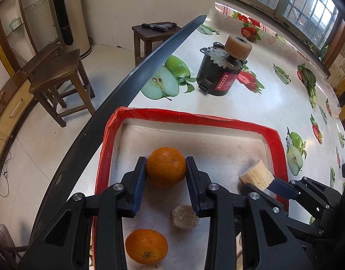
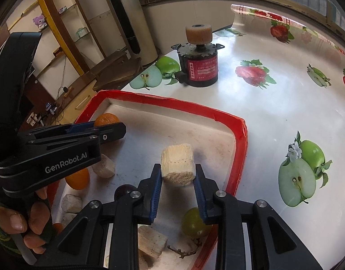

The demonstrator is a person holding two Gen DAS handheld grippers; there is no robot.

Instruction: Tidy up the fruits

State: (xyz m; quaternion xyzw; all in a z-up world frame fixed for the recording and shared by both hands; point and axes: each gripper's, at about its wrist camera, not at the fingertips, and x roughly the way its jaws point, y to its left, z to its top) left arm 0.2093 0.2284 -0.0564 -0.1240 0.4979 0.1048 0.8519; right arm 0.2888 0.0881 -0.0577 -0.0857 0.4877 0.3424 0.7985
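Our left gripper [image 1: 165, 168] fingers clamp the round orange mandarin [image 1: 166, 167]; our right gripper [image 2: 178, 175] fingers pinch the pale cylindrical sugarcane chunk [image 2: 177, 163] directly ahead.

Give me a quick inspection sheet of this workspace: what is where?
Surface: glossy fruit-print tablecloth on a round table.
Job's things: red-rimmed white tray holds two oranges, one between the left pads, one nearer; pale cylindrical chunk; green grape.
Clutter: black motor with red label.
Grippers: left hand-held gripper shut on an orange; right hand-held gripper around the chunk, contact unclear.
Cables: wires on the floor.
Surroundings: wooden stools, windows.
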